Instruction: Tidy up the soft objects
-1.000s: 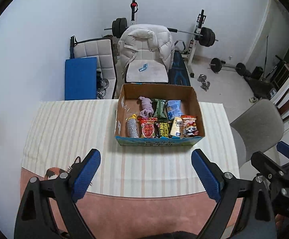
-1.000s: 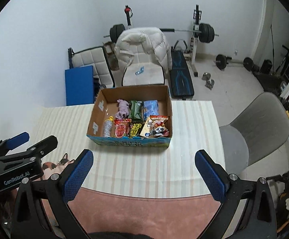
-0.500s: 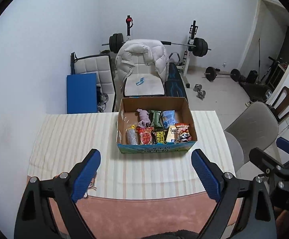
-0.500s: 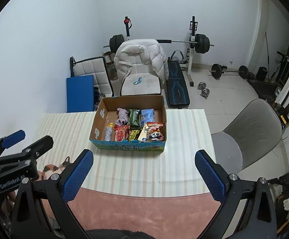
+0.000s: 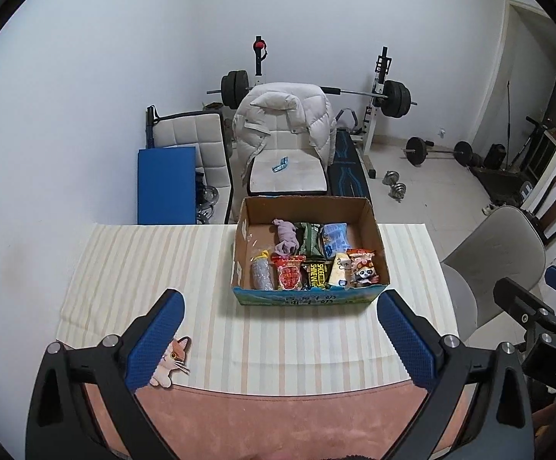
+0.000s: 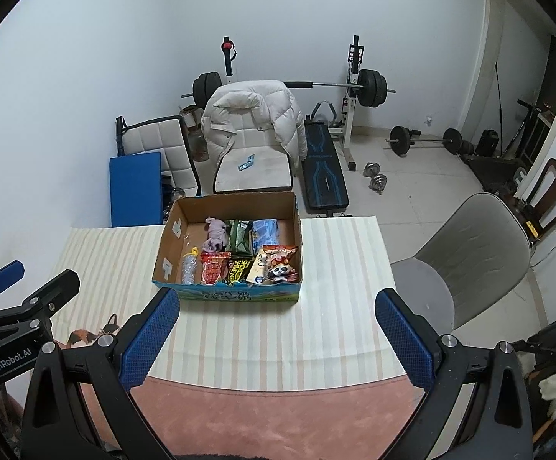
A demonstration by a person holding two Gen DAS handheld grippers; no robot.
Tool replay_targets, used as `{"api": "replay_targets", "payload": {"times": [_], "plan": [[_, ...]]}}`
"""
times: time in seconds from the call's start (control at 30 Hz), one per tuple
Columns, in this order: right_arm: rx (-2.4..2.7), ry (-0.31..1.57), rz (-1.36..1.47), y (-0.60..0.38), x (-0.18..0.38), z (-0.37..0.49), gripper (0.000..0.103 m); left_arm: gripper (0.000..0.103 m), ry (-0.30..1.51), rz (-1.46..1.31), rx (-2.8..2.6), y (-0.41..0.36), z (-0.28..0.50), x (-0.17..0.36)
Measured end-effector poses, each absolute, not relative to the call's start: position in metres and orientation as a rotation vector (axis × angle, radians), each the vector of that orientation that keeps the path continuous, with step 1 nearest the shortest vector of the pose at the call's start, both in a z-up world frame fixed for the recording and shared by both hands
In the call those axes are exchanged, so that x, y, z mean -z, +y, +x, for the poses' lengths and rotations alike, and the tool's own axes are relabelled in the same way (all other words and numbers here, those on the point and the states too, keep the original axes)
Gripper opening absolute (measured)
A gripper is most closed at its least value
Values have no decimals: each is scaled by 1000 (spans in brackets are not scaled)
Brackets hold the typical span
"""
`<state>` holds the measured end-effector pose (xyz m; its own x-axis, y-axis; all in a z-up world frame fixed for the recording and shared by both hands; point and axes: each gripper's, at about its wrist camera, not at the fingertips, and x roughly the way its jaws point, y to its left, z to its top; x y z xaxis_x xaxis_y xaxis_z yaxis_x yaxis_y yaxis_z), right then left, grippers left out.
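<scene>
A cardboard box (image 5: 370,222) stands on the striped tablecloth (image 5: 143,260), also in the right wrist view (image 6: 170,237). It holds several soft items: a purple cloth (image 5: 286,234), snack packets (image 5: 288,273) and a small panda toy (image 5: 364,273). A cat-shaped soft toy (image 5: 172,360) lies at the cloth's near left edge, by my left gripper's left finger. My left gripper (image 5: 278,339) is open and empty, held well back above the near table edge. My right gripper (image 6: 276,339) is open and empty, likewise back from the box.
A grey chair (image 6: 469,253) stands at the table's right. Beyond the table are a chair with a white jacket (image 5: 285,130), a blue mat (image 5: 165,184), a weight bench and barbells (image 6: 324,168). The near table edge has a pink cover (image 5: 278,418).
Both grippers have pulled back and up from the box, so it looks smaller and farther. The cat toy now shows more fully by the left finger. Both stay open.
</scene>
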<state>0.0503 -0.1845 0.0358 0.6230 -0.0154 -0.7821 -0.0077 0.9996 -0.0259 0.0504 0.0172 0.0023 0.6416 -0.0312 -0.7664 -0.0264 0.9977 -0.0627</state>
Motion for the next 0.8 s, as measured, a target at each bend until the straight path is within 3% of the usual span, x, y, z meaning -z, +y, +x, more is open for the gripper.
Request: {"api": "replay_targets", "payload": {"times": [0.8], "plan": [[-1, 879, -54, -184, -43, 52, 103, 103, 870, -62, -4, 18, 50, -5]]}}
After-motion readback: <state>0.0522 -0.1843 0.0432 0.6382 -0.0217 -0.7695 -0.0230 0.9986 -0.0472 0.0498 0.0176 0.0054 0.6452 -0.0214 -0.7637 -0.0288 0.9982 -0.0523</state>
